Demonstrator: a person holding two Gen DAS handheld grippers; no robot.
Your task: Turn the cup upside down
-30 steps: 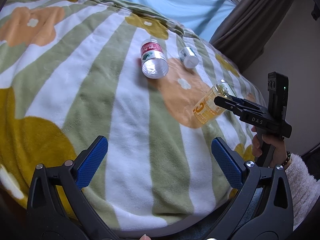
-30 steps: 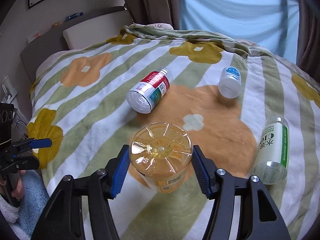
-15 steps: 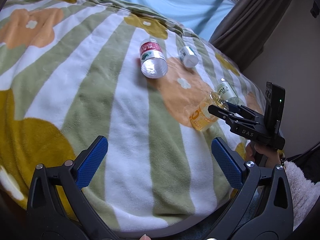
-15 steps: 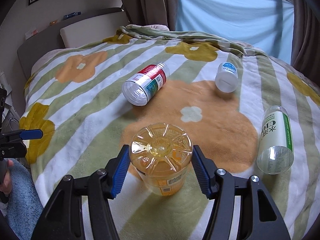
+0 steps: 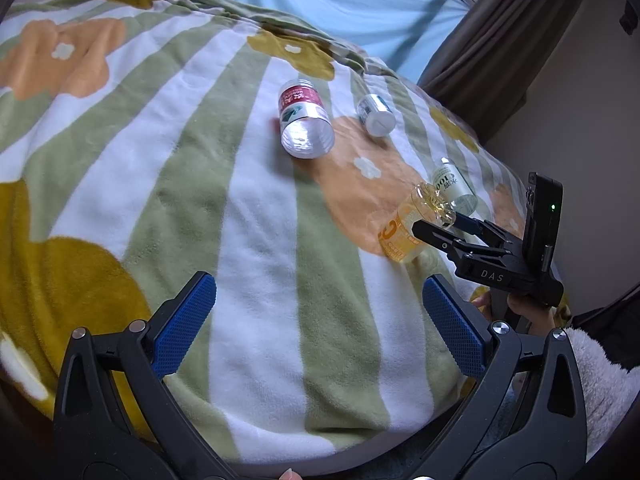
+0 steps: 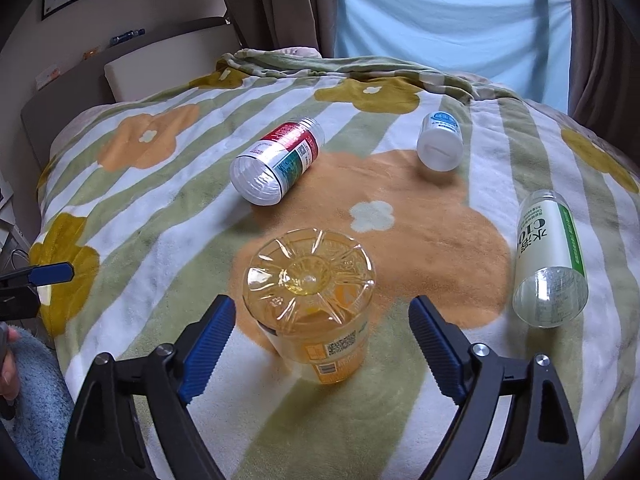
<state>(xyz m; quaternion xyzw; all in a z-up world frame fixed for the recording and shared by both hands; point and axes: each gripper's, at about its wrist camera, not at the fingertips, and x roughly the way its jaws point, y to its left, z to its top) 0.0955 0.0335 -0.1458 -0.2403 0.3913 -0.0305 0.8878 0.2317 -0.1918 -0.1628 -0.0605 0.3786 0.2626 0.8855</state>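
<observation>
A clear orange cup [image 6: 310,304] stands upside down on the striped flower blanket [image 6: 168,216], its ribbed base facing up. My right gripper [image 6: 320,346] is open, its blue pads on either side of the cup and apart from it. In the left wrist view the cup [image 5: 416,228] stands at the right with the right gripper [image 5: 444,228] around it. My left gripper [image 5: 316,332] is open and empty over the blanket's near edge.
A red-labelled clear cup [image 6: 276,172] lies on its side behind the orange one. A small white cup [image 6: 440,146] lies further back right. A green-labelled cup [image 6: 550,260] lies at the right. A headboard [image 6: 132,64] and curtains are behind the bed.
The right gripper has set the orange cup down on the blanket and opened its jaws, which now stand clear of it. The left gripper has stayed put.
</observation>
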